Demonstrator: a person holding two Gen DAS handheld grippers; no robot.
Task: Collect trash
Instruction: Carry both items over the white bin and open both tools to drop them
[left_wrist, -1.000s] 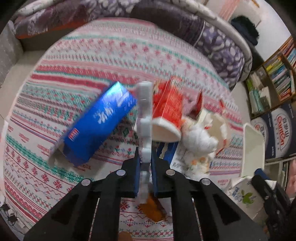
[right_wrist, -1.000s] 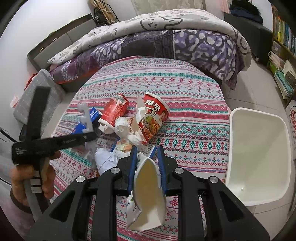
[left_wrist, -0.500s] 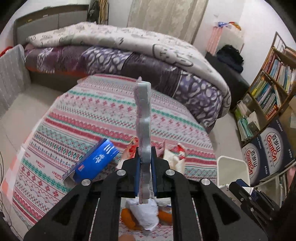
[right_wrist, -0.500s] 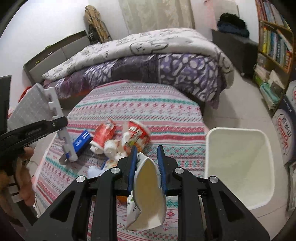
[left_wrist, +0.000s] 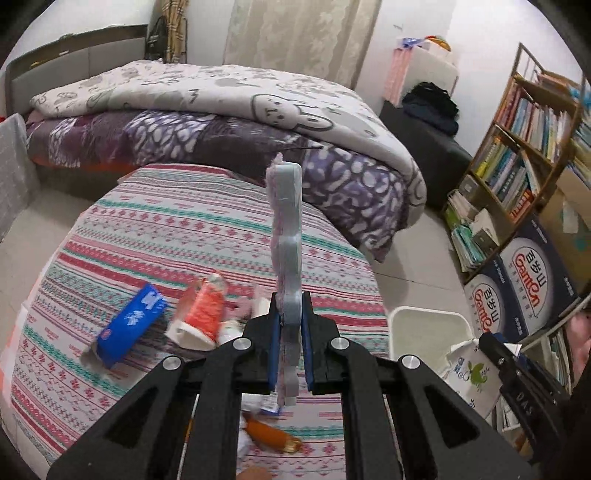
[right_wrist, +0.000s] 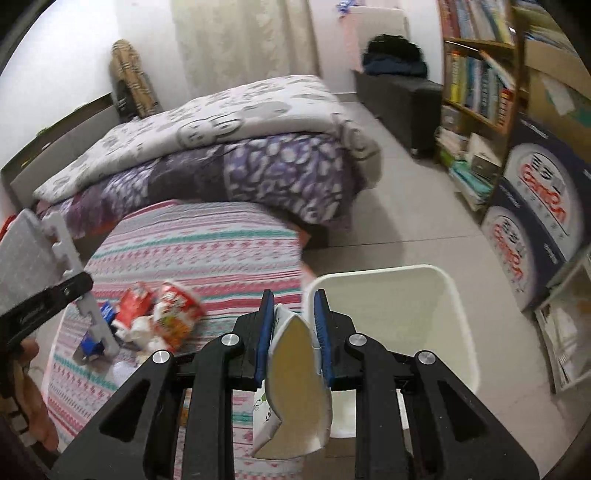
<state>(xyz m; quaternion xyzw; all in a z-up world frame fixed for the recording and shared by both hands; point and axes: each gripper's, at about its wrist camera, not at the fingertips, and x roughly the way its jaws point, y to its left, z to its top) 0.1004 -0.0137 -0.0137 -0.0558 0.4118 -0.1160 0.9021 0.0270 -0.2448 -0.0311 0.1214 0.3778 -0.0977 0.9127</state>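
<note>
My left gripper is shut on a grey foam jigsaw mat piece, which stands upright above the striped rug. Below it lie a blue box, a red cup and crumpled paper. My right gripper is shut on a squashed white paper cup, just left of the white bin. The right wrist view also shows the left gripper with the foam piece over the trash pile, where a red noodle cup lies. The bin appears empty.
A bed with a purple and white quilt borders the rug at the back. A bookshelf and stacked printed cartons stand at the right, close behind the bin. An orange wrapper lies near the rug's front edge.
Both grippers have risen and drawn back from the trash pile, each keeping its hold. The right gripper with the paper cup has swung right, close to the bin's rim.
</note>
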